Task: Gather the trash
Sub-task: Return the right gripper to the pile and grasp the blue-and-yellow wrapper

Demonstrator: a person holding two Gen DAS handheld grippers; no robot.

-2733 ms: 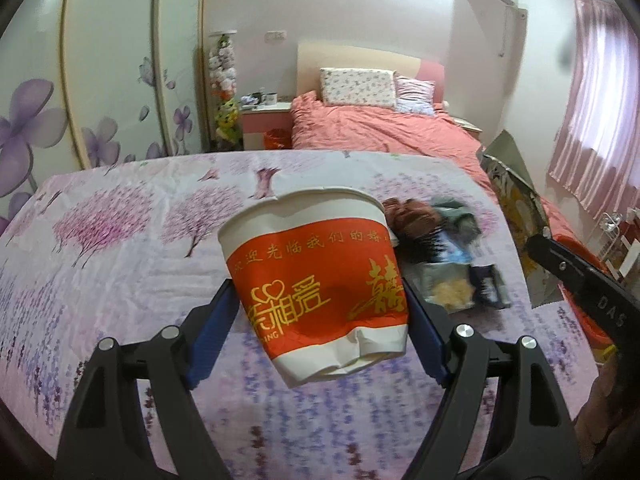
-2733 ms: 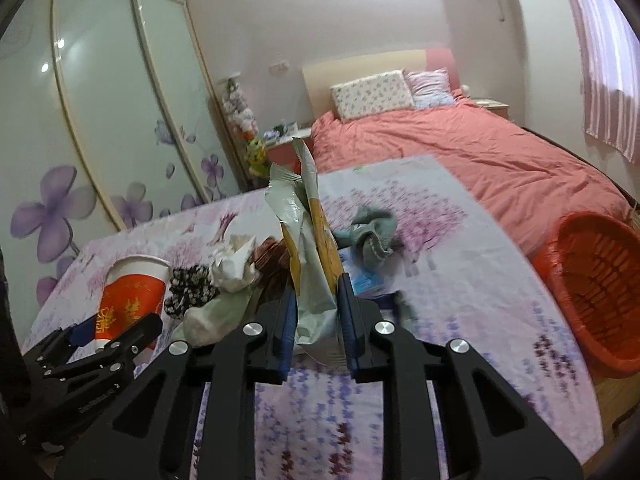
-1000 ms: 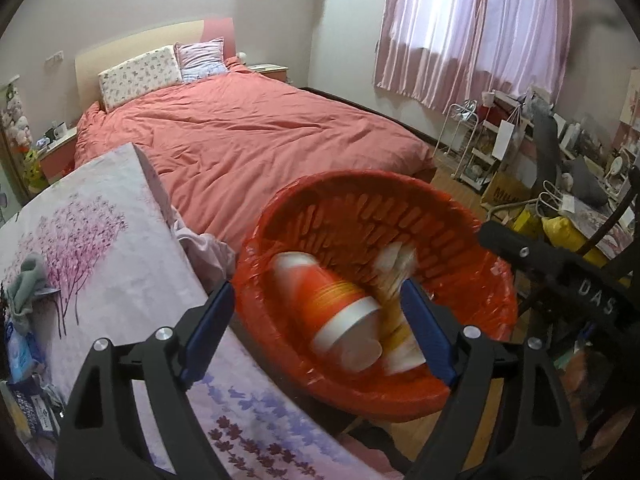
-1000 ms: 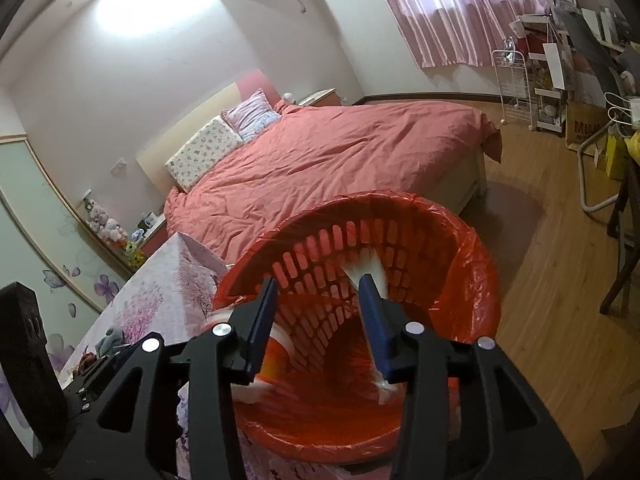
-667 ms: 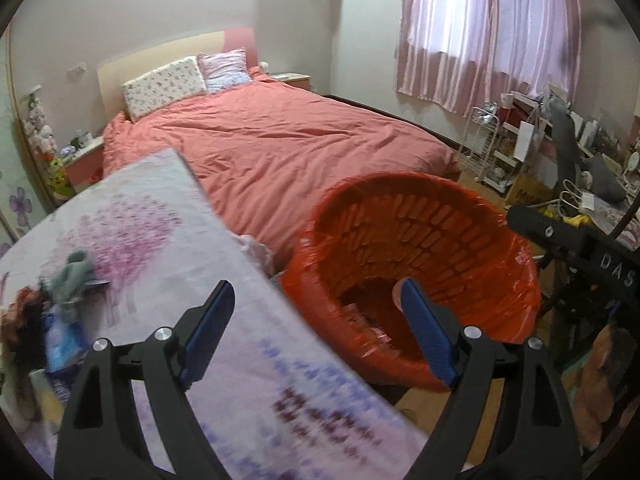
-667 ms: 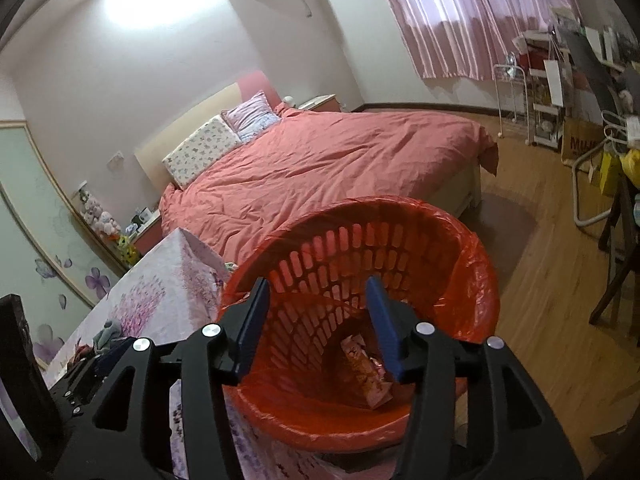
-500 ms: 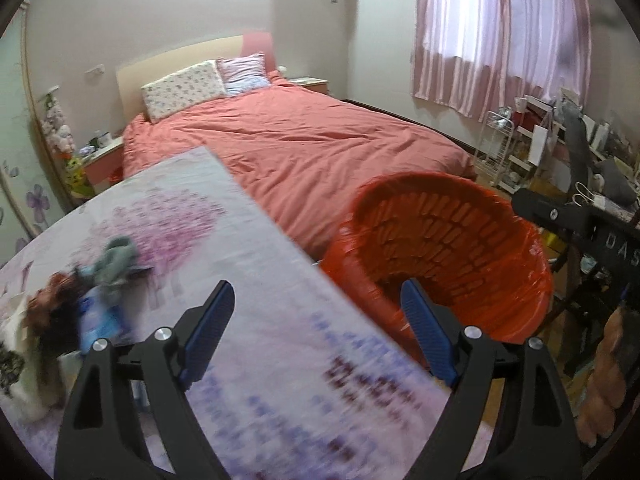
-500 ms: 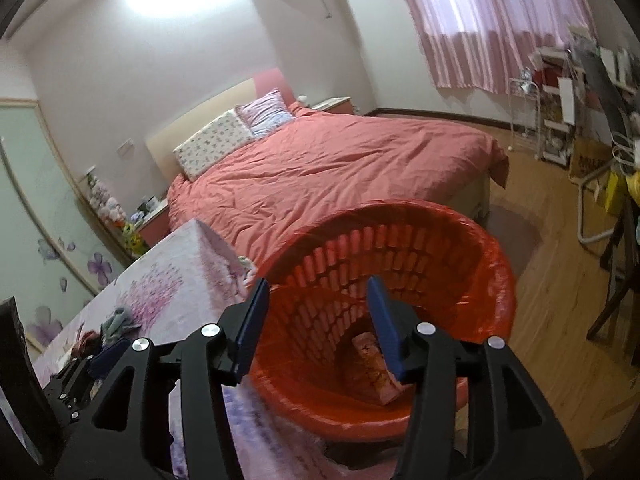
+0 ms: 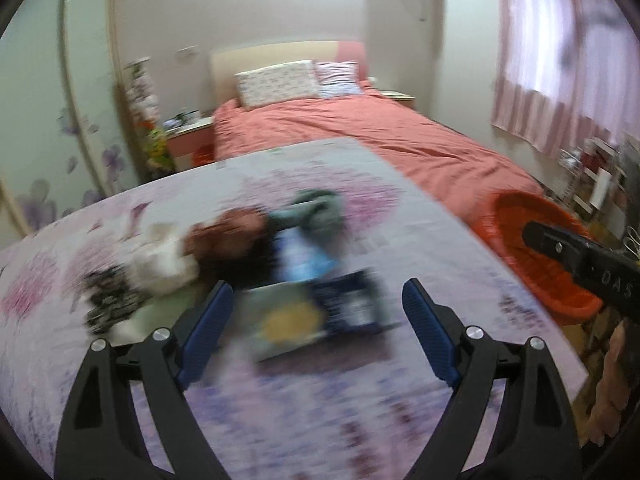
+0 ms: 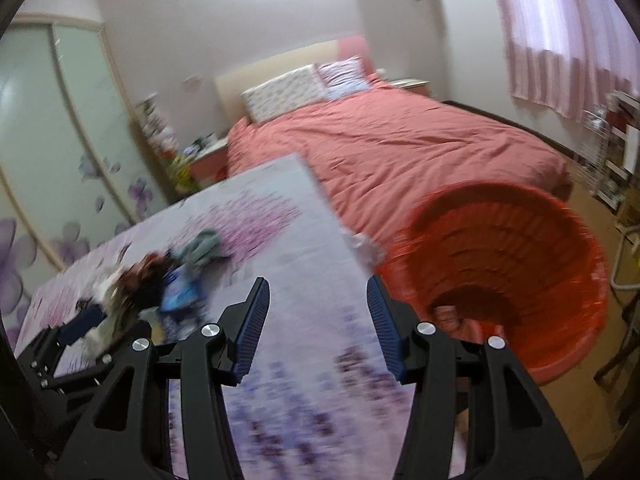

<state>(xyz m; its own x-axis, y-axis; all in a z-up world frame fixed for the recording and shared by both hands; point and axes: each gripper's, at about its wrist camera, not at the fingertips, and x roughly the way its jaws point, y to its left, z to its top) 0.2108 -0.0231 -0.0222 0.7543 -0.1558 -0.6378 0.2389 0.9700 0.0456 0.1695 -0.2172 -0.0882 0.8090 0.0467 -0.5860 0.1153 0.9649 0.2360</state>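
Room: bedroom, floral-clothed table (image 9: 420,236) beside red plastic basket (image 10: 560,264).
Trash: blurred wrapper heap (image 9: 256,264) mid-table, awaiting pickup.
Left gripper (image 9: 316,328): jaws wide, empty, facing heap.
Right gripper (image 10: 316,328): just widened, empty.

Home bedroom: made bed (image 9: 360,132), pillows (image 9: 276,82), curtains (image 9: 560,60), sliding wardrobe (image 10: 48,140).

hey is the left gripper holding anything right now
No, the left gripper is empty, its blue fingers spread wide over the blurred trash pile on the floral cloth.
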